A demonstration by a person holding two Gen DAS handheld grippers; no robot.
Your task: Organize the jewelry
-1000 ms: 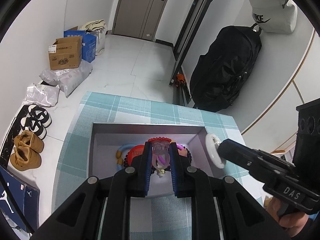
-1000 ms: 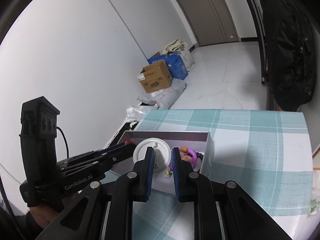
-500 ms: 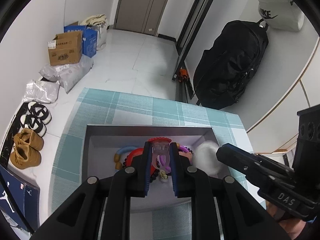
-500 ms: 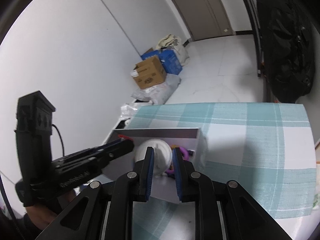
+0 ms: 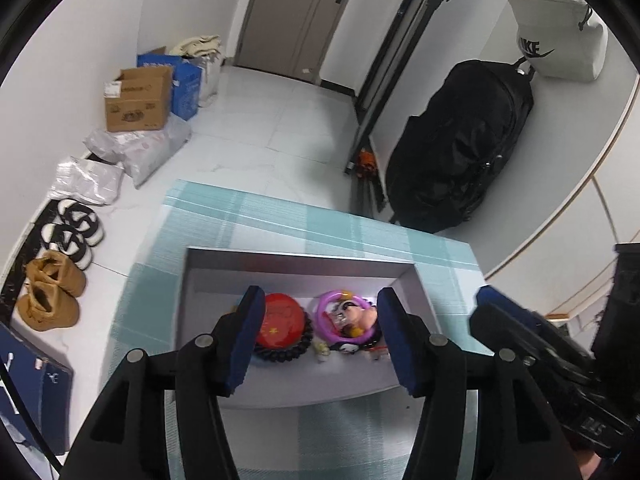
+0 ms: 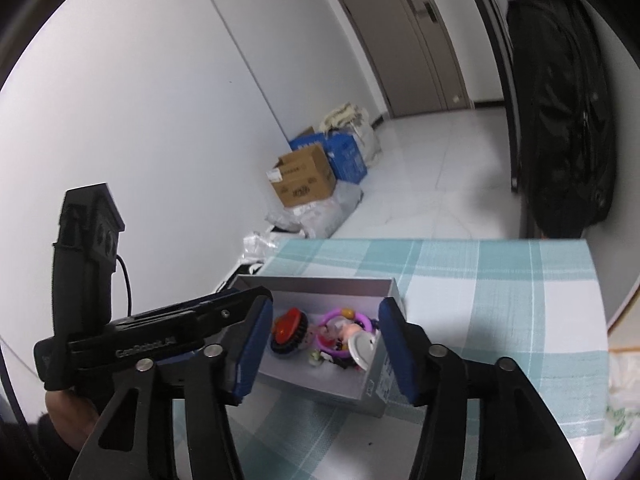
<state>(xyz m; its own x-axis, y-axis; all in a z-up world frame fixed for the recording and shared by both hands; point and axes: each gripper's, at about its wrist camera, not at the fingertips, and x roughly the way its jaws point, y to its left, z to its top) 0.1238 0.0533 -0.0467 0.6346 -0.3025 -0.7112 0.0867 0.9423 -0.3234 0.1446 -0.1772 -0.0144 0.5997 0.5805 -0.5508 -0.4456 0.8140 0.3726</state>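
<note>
An open grey box (image 5: 208, 264) stands on the teal checked tablecloth (image 5: 280, 208). In it lie a red disc with a dark bead bracelet (image 5: 280, 326), a purple ring (image 5: 340, 316) with small charms, and a white round item (image 6: 360, 346) leaning at the box's right wall. My left gripper (image 5: 320, 340) is open and empty above the box's near side. My right gripper (image 6: 324, 350) is open and empty, just above the box (image 6: 320, 284).
The right gripper's body (image 5: 540, 360) is beside the box's right end. On the floor past the table are cardboard boxes (image 5: 136, 98), shoes (image 5: 52, 296) and a black backpack (image 5: 460, 148). The table's far edge runs close behind the box.
Both grippers have opened. The left let go of the clear-and-red item, the right let go of the white round item, which now lies in the box.
</note>
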